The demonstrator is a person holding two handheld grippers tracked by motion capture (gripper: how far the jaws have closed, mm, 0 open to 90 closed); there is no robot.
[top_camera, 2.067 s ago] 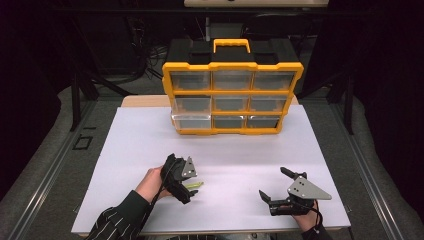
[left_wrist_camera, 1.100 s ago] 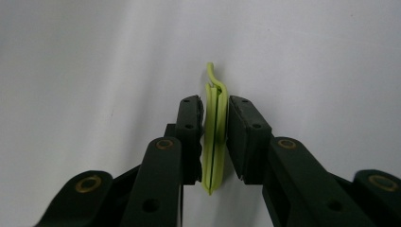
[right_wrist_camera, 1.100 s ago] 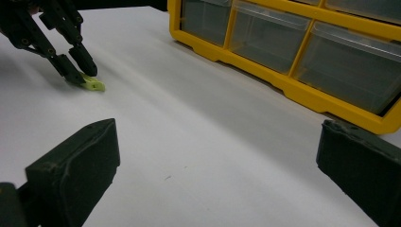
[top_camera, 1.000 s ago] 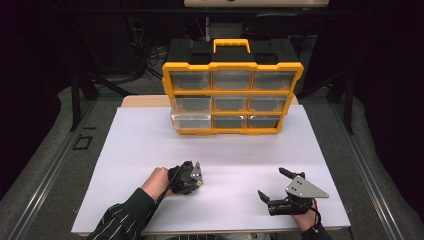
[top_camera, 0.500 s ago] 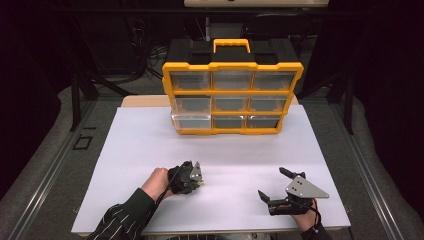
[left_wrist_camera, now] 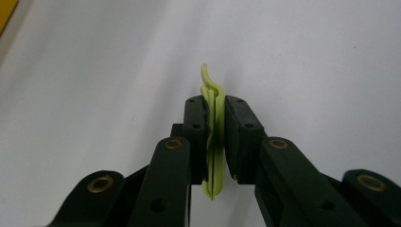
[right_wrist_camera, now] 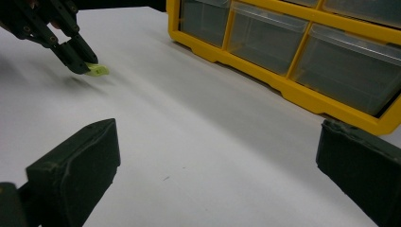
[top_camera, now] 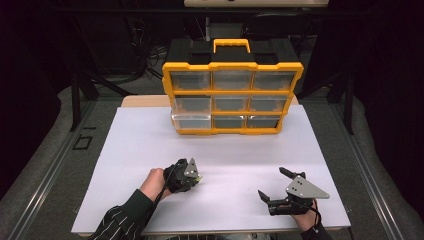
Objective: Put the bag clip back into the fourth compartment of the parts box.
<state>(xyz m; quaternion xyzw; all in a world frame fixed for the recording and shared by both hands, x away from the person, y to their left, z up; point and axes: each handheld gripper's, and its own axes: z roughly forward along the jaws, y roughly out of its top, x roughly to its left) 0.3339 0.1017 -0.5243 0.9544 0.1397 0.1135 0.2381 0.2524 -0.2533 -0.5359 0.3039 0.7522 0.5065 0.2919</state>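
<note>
My left gripper (top_camera: 196, 176) is shut on a thin light-green plastic clip (left_wrist_camera: 213, 137), which stands on edge between the two black jaws just above the white table top. The clip's tip (right_wrist_camera: 98, 71) also sticks out of the left gripper (right_wrist_camera: 80, 59) in the right gripper view. My right gripper (top_camera: 272, 185) rests near the table's front right edge, wide open, with nothing between its fingers (right_wrist_camera: 75, 165). A yellow drawer organiser (top_camera: 232, 87) with clear drawers stands at the back of the table.
The organiser's bottom-left drawer (top_camera: 192, 121) is pulled out slightly. A white sheet (top_camera: 150, 145) covers the table, with bare surface between the grippers and the organiser. Dark floor and cables surround the table.
The left gripper, holding the clip, turned and shifted slightly right and down toward the table over two seconds; it has been almost still for the last second. The right gripper has not moved.
</note>
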